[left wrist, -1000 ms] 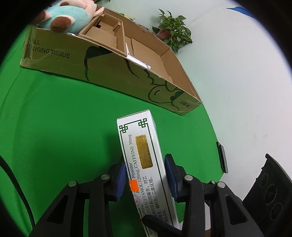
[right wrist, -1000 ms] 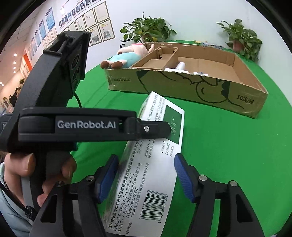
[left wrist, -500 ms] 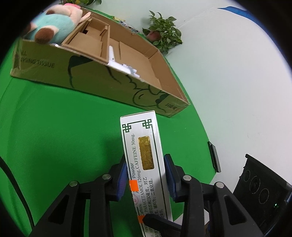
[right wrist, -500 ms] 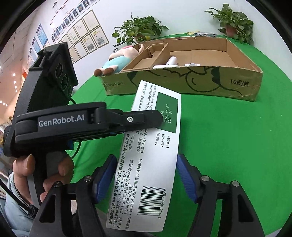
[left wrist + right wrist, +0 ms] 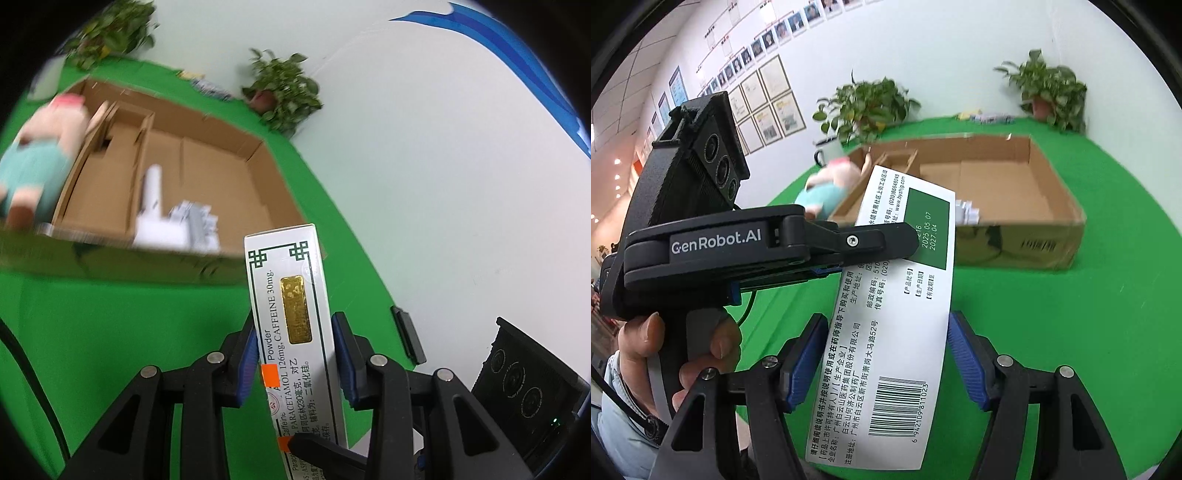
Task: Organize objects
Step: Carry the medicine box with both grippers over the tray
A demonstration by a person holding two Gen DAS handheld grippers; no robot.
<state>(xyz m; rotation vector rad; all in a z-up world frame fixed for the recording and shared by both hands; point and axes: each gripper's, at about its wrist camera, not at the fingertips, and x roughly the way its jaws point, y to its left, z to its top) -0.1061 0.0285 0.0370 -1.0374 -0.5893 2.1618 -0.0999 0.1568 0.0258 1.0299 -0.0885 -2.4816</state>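
We are holding the white medicine box (image 5: pixel 291 332) in the air between both grippers, above the green surface (image 5: pixel 110 332) and just in front of the cardboard box (image 5: pixel 207 177). Our left gripper (image 5: pixel 295 354) is pointing forward and somewhat downward, its blue fingers (image 5: pixel 246 363) narrowly parted and pressing on the two narrow sides of the medicine box. Our right gripper (image 5: pixel 888 360) is also angling downward, its fingers (image 5: pixel 809 360) standing about halfway apart on either side of the medicine box's broad printed face; the left one seems to be touching the edge, but we cannot tell whether both are really pressing on it. In the right wrist view, a hand (image 5: pixel 676 354) is wrapping around the left gripper's handle, and that gripper's fingertip is lying across the medicine box's dark green panel. The cardboard box's near wall is standing between us and its interior, where a wide stretch of brown floor is lying bare toward the far right corner. A white bottle (image 5: pixel 151 195) and a small white packet (image 5: pixel 195 221) are resting against the near wall inside, and a plush toy (image 5: pixel 40 158) is leaning at the left end. Potted plants (image 5: pixel 1049 88) are lining the far edge of the surface.
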